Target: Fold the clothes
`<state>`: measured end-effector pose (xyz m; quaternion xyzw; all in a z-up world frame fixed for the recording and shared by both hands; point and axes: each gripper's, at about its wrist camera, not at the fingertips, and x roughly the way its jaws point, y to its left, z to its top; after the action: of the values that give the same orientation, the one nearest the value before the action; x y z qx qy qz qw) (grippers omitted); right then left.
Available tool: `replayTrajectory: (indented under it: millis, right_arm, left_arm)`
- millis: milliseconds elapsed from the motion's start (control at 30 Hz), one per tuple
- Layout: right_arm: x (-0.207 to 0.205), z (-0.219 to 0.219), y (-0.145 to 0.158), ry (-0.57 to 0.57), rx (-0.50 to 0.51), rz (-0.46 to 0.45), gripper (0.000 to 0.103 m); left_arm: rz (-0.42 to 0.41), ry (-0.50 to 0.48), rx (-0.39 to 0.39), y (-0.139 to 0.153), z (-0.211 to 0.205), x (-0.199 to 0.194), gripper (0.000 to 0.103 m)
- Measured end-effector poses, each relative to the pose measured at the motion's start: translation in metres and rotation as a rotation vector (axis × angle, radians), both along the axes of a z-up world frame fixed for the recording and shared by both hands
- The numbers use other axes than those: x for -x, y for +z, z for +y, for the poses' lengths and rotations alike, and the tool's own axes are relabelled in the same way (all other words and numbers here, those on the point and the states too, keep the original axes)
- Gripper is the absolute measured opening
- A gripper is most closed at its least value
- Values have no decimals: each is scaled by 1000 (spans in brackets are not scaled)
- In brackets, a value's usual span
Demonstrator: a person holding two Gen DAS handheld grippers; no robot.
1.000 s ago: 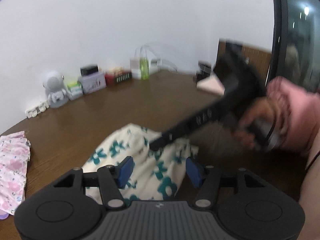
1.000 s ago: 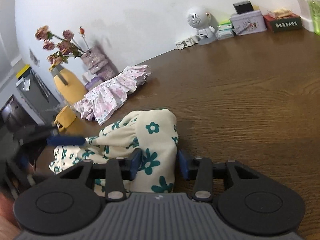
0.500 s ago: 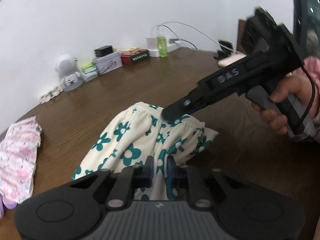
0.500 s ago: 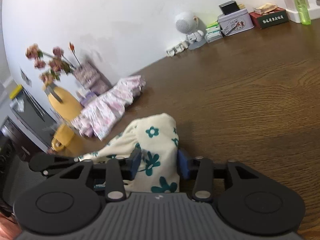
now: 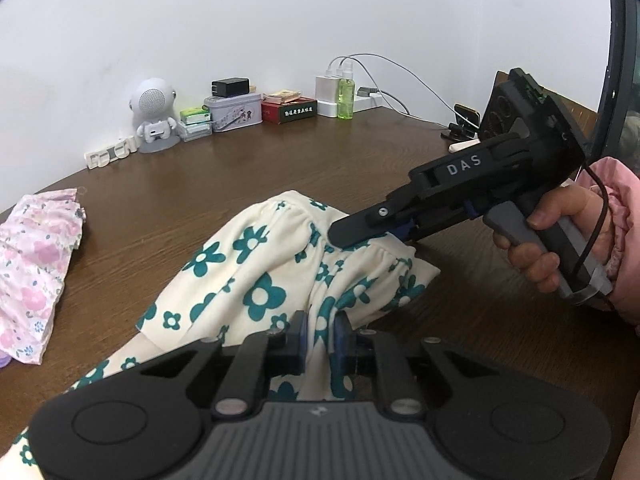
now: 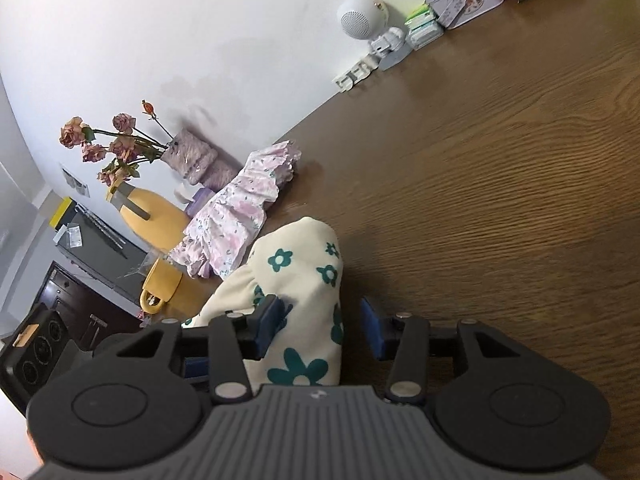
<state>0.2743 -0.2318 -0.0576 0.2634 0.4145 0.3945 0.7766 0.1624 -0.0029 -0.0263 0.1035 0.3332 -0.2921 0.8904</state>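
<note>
Pinching: the left gripper (image 5: 319, 332) has its blue pads pressed together on a fold of the cream garment with teal flowers (image 5: 256, 280); these jaws have just been closing, from a wide spread a second ago, and cloth now sits squeezed between them.
Right gripper (image 6: 322, 324): jaws part-spread and just been opening; the garment's bunched corner lies between them, one pad against the cloth and the other standing clear of it, so this reads as a loosened hold, not a clamp.
Garment: heaped on the brown wooden table (image 5: 280, 168), near the person's edge, one end lifted into a soft peak under the right tool's tip, the rest trailing down towards the left tool.
Hand (image 5: 536, 248): wrapped round the right tool's grey handle, a pink sleeve behind it.
Neighbours: a pink floral garment (image 5: 32, 264) lies well apart at the table's left side, untouched.
What it means: the hold appears to be passing from right tool to left; the fold itself looks barely begun, since the cloth is still crumpled rather than flat.
Risk: with one firm pinch only, the cloth may sag or slip when pulled.
</note>
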Motion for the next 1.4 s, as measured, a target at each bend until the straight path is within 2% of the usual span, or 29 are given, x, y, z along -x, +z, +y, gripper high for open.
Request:
replayTrajectory:
  millis: [67, 100, 133, 233, 367, 433, 467, 500, 600, 667, 733, 800, 867, 900, 1067, 1233, 1267, 1300, 1333, 1367, 1400]
  right_arm:
    - [-1, 3, -2, 4, -2, 5, 38]
    - [-1, 4, -3, 7, -5, 9, 25]
    - [1, 5, -3, 7, 5, 0, 22]
    - [6, 11, 0, -3, 53, -43, 21]
    - [11, 16, 4, -19, 85, -78, 21]
    - [14, 19, 6, -26, 103, -99, 21]
    - [16, 21, 7, -29, 114, -112, 21]
    - [17, 21, 8, -32, 123, -123, 22]
    - [22, 24, 11, -36, 148, -159, 23]
    - [26, 22, 15, -42, 167, -184, 27]
    - [36, 18, 24, -57, 201, -237, 28]
    - [54, 13, 37, -65, 237, -341, 28]
    - [66, 14, 45, -34, 263, -406, 27]
    - [72, 15, 48, -15, 275, -434, 23]
    - [74, 32, 34, 51, 363, -433, 18]
    - [75, 37, 33, 50, 387, -450, 18]
    - [76, 37, 32, 50, 389, -451, 18]
    - [76, 37, 32, 49, 389, -451, 18]
    - [76, 36, 31, 49, 387, -448, 18]
    - [75, 36, 31, 49, 384, -443, 18]
    - [74, 36, 31, 49, 382, -439, 18]
  left_arm:
    - [5, 2, 7, -1, 1, -1, 14]
    - [7, 3, 10, -1, 0, -6, 16]
    - [8, 1, 12, 0, 0, -6, 17]
    - [-43, -44, 60, 20, 0, 2, 22]
    - [-139, -79, 124, 56, -5, -4, 22]
    - [-157, -72, 69, 61, -12, -29, 17]
    - [-135, -79, 50, 58, -16, -43, 9]
    - [-111, -86, 30, 54, -20, -57, 7]
    - [-18, -86, -44, 30, -31, -95, 3]
    - [15, -57, -67, 17, -31, -110, 3]
    - [42, -52, -17, 11, -24, -118, 3]
    - [43, -61, 0, 9, -19, -120, 3]
    - [48, -66, 15, 7, -16, -120, 3]
    - [55, -65, 24, 9, -15, -121, 3]
    - [70, -54, 47, 8, -16, -123, 3]
    - [64, -29, 79, 17, -12, -117, 4]
    - [37, -39, 81, 23, -12, -107, 12]
    - [9, -51, 82, 30, -13, -96, 25]
    - [-24, -71, 78, 37, -14, -79, 33]
    - [-50, -85, 68, 42, -16, -63, 49]
    - [-77, -97, 50, 46, -18, -45, 54]
